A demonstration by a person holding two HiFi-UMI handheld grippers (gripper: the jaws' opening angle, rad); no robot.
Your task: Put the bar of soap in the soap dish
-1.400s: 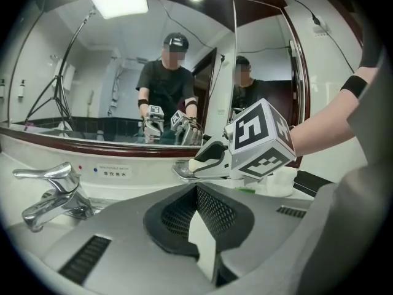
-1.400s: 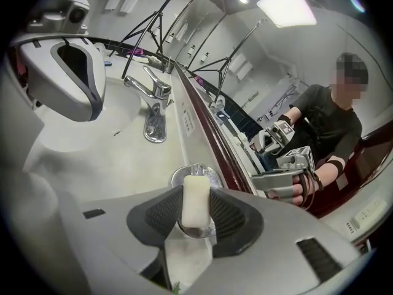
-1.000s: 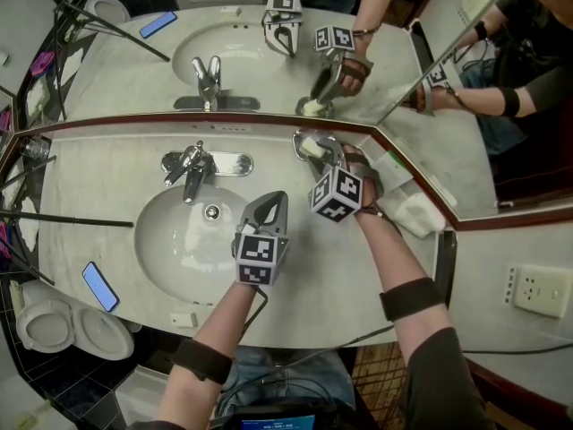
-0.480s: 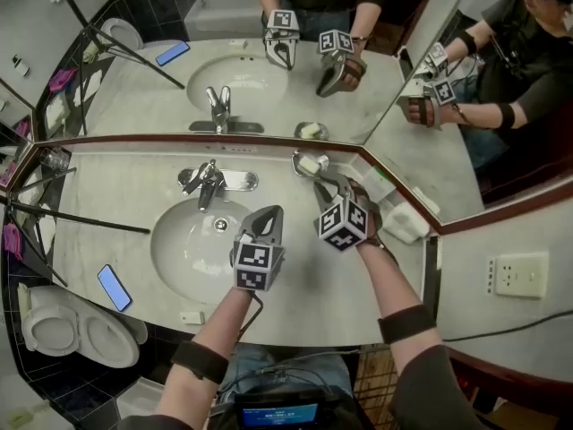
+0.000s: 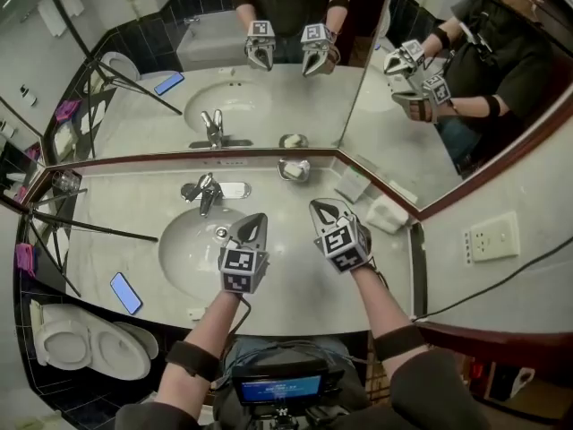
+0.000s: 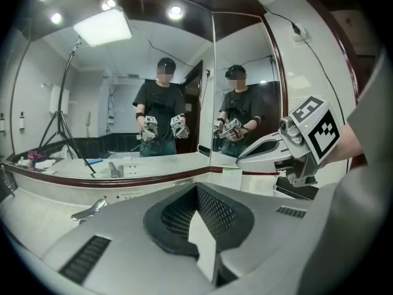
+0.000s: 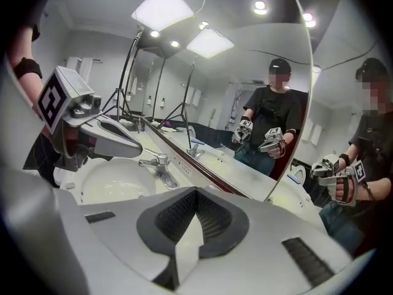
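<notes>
Bench [image 5: 116, 195]: one pale, stone-look top with a curved front edge.
Mirrors [image 5: 269, 106]: two flat panels meeting at an angle, with dark red trim.
Sink [image 5: 188, 262]: one smooth white oval bowl set into the bench.
Left tool [image 5: 257, 218]: grey, with its jaws closed on nothing; it is over the sink's right rim, as before.
Right tool [image 5: 320, 206]: its jaws have just been closing and now meet, empty. A second ago its tips were at the dish; now it is pulled back, well clear.
Tap [image 5: 206, 189]: one, shiny chrome.
Phone [image 5: 125, 292]: one flat blue rectangle.
Dish [image 5: 304, 175]: one, small and shiny, by the mirror corner.
Soap [image 5: 290, 168]: one pale bar, lying in the dish.
</notes>
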